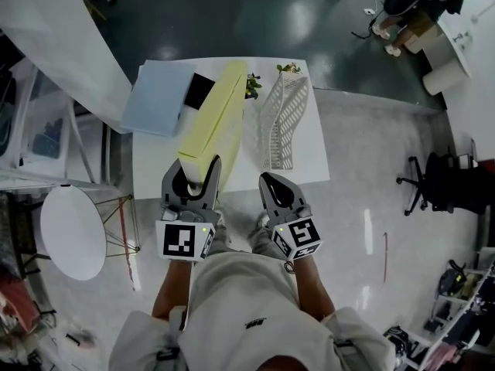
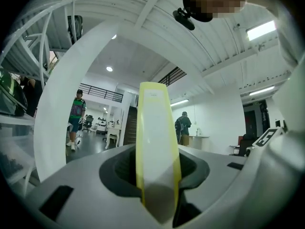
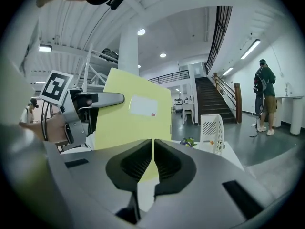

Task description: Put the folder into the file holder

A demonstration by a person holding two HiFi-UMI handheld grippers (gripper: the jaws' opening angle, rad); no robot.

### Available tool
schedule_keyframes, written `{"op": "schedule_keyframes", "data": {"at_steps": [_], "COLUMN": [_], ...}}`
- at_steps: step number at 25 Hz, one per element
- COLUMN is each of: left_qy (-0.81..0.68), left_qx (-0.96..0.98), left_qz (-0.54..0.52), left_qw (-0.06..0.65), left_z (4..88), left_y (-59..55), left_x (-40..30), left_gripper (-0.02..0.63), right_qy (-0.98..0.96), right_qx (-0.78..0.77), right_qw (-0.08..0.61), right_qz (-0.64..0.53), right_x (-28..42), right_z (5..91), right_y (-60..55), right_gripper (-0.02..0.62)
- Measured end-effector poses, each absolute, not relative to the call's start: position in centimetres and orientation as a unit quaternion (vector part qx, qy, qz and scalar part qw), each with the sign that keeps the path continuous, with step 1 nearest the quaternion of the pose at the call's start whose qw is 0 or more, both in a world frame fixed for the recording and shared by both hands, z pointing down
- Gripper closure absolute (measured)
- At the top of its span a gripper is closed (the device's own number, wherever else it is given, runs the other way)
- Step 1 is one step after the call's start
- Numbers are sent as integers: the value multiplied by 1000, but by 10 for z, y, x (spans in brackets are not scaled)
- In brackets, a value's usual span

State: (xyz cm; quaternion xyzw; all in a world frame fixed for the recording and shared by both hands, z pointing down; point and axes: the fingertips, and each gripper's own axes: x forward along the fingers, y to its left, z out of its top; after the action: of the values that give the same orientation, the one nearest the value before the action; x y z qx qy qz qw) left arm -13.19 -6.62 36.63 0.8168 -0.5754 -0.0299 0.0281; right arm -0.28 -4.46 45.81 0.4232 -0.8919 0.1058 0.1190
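Note:
A yellow folder (image 1: 220, 114) stands on edge, slanting up over the white table (image 1: 155, 168). My left gripper (image 1: 195, 178) is shut on its near bottom corner. In the left gripper view the folder (image 2: 157, 137) runs edge-on between the jaws of the left gripper (image 2: 157, 194). The white slotted file holder (image 1: 285, 122) lies on the table just right of the folder, apart from it. My right gripper (image 1: 271, 181) is shut and empty at the table's front edge. In the right gripper view, beyond the right gripper (image 3: 153, 147), I see the folder (image 3: 138, 123) and the file holder (image 3: 212, 128).
A blue folder (image 1: 158, 95) and a black item (image 1: 199, 91) lie at the table's back left. A small plant (image 1: 252, 83) sits behind the yellow folder. A round white side table (image 1: 71, 230) stands to the left, and an office chair (image 1: 433, 184) to the right.

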Motion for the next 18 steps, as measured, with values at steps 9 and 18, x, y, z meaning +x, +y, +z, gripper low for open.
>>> {"op": "schedule_keyframes", "data": {"at_steps": [9,18], "left_qy": [-605,-650], "left_qx": [795,756], "left_qz": [-53,-68], "left_qw": [-12,-47], "left_z": [325,299], "left_y": [-35,-18], "left_x": [-59,1], "left_gripper": [430,430], "right_qy": [-908,-937], "right_qx": [400,332], "right_qw": [81,69], "right_qz": [96,85], "right_x": [77,126], "right_z": [434,425], "right_y": [-39,-41], "right_gripper": [578,578]}}
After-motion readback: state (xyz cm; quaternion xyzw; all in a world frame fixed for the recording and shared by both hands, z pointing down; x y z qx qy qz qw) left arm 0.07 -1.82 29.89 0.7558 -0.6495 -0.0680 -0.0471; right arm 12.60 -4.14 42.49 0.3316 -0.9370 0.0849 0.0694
